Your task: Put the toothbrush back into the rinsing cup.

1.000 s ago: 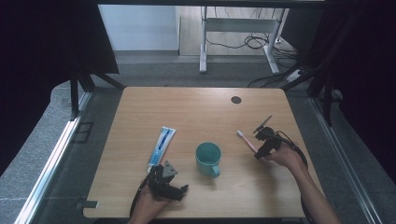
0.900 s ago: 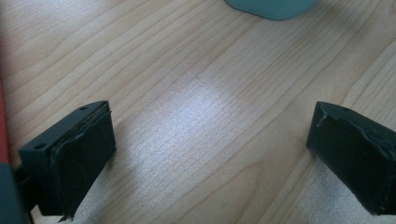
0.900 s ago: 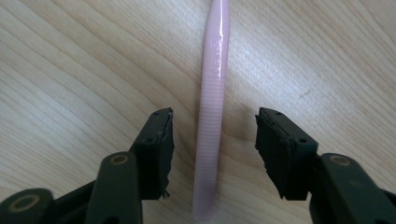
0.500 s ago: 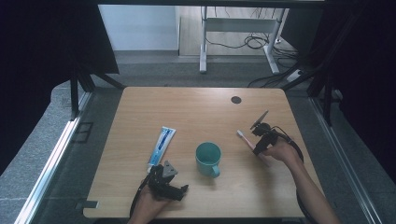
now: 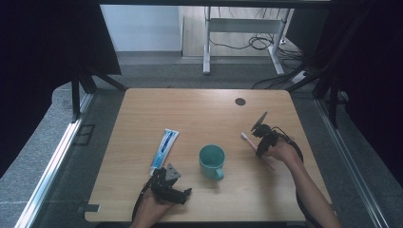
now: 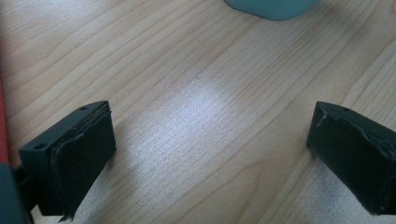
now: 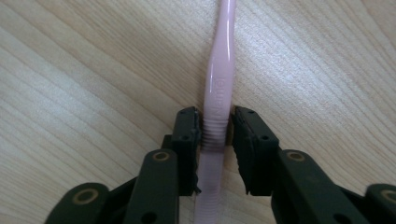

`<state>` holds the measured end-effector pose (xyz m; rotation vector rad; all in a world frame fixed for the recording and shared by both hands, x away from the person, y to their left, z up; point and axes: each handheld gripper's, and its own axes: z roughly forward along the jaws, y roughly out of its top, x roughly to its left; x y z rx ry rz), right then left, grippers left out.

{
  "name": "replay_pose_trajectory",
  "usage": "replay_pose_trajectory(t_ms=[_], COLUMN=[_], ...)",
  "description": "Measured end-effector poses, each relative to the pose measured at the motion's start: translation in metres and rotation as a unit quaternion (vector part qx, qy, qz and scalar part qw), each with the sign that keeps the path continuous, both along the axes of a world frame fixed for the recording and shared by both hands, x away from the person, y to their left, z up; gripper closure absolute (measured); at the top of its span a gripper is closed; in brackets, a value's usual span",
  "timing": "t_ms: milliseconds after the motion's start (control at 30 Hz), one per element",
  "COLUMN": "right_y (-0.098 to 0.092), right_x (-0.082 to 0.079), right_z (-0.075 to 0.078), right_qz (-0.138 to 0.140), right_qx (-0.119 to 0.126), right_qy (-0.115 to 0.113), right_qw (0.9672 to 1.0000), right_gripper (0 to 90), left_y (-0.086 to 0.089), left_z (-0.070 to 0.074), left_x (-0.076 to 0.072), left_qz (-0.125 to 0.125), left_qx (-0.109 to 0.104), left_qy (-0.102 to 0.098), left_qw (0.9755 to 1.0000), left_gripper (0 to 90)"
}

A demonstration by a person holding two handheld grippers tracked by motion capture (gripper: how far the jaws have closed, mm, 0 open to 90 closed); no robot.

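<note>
a pale wood counter (image 5: 199, 107) stands on a grey carpet floor (image 5: 52, 156), with a small dark round plug (image 5: 240, 101) near its far edge. black curtains (image 5: 43, 57) hang at both sides. beyond the counter a white wall (image 5: 142, 28) meets a wooden floor, where a white desk frame (image 5: 247, 21) stands over loose black cables (image 5: 256, 42). soft light gleams on the wood.
</note>
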<state>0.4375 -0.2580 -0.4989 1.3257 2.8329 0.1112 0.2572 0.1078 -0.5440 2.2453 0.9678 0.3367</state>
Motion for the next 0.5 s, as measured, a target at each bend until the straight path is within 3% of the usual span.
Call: replay_pose_trajectory(t_ms=[167,500], right_y=[0.0020,0.0024], right_x=[-0.0003,-0.0024], right_z=[-0.0001,0.0001], right_qz=[-0.007,-0.005], right_qx=[-0.006,-0.006], right_qy=[0.000,-0.008], right_qw=[1.0000,0.9999], right_gripper=[77.3,78.7], left_y=[0.0000,0.0000], left_z=[0.0000,0.0000], left_x=[0.0000,0.0000], left_qz=[0.000,0.000], left_qx=[0.000,0.000], left_qy=[0.000,0.000], left_qw=[1.0000,1.0000], left_gripper=[1.3,1.3])
